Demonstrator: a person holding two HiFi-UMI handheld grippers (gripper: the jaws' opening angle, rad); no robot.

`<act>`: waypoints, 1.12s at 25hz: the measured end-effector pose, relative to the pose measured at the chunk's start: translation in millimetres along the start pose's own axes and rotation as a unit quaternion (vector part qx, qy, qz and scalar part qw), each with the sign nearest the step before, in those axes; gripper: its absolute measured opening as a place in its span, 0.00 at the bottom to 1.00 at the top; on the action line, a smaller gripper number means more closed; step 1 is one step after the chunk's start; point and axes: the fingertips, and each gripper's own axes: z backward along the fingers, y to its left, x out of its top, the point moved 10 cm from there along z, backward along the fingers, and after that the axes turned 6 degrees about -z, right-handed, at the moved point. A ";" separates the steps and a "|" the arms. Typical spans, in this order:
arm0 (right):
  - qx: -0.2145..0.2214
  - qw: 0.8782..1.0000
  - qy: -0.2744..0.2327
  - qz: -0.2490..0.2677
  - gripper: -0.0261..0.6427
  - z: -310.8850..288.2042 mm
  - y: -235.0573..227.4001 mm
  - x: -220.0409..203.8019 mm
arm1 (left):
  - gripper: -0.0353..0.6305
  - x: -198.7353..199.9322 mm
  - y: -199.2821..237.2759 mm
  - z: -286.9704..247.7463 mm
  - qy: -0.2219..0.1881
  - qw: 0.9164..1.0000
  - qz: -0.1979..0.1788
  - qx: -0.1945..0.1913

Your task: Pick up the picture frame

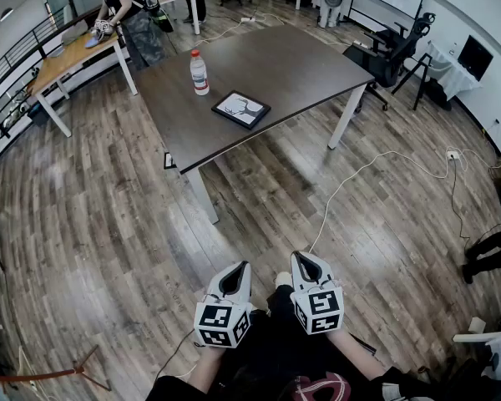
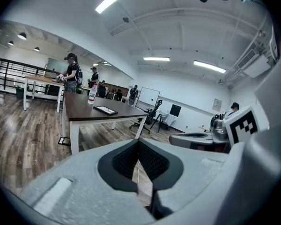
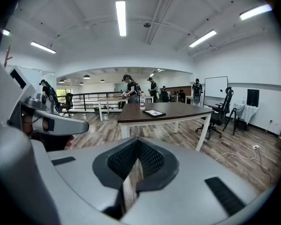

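Lying flat on the dark table [image 1: 292, 65], near-right of the water bottle [image 1: 199, 73], the picture frame [image 1: 241, 109] sits far from the left gripper [image 1: 238, 270] and right gripper [image 1: 303, 261], both with jaws closed on nothing.

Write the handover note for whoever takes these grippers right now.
Left gripper: jaws shut, empty.
Right gripper: jaws shut, empty, beside the left one.
Picture frame: flat on the dark table, toward its near edge, next to a water bottle, well ahead of both grippers.
Done: nothing yet; the frame is untouched.
Left: walk up to the table, open the jaws, grip the frame and lift it.
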 end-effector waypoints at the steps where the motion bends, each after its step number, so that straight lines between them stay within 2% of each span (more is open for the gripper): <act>1: -0.001 1.000 0.000 0.000 0.05 -1.9 -1.9 0.9 | 0.07 0.8 0.7 -1.9 -0.002 1.000 0.004 -0.004; 6: -0.001 1.000 0.000 -0.001 0.05 -14.0 -11.6 5.9 | 0.07 3.8 6.5 -11.4 -0.002 1.000 0.015 0.000; 10: 0.013 1.000 -0.010 0.005 0.05 -37.4 -22.6 17.7 | 0.07 10.3 17.7 -24.9 -0.020 0.999 0.037 0.005; 14: 0.027 1.000 -0.013 0.009 0.05 -65.5 -35.2 35.2 | 0.07 15.4 29.3 -44.5 -0.004 0.999 0.047 0.023; 21: 0.046 0.999 0.001 0.007 0.05 -113.0 -74.3 49.5 | 0.07 32.5 39.9 -95.4 0.006 0.998 0.048 0.049; 28: 0.077 0.997 0.007 0.014 0.05 -164.5 -113.1 74.6 | 0.07 61.3 51.0 -151.1 -0.020 0.996 0.067 0.054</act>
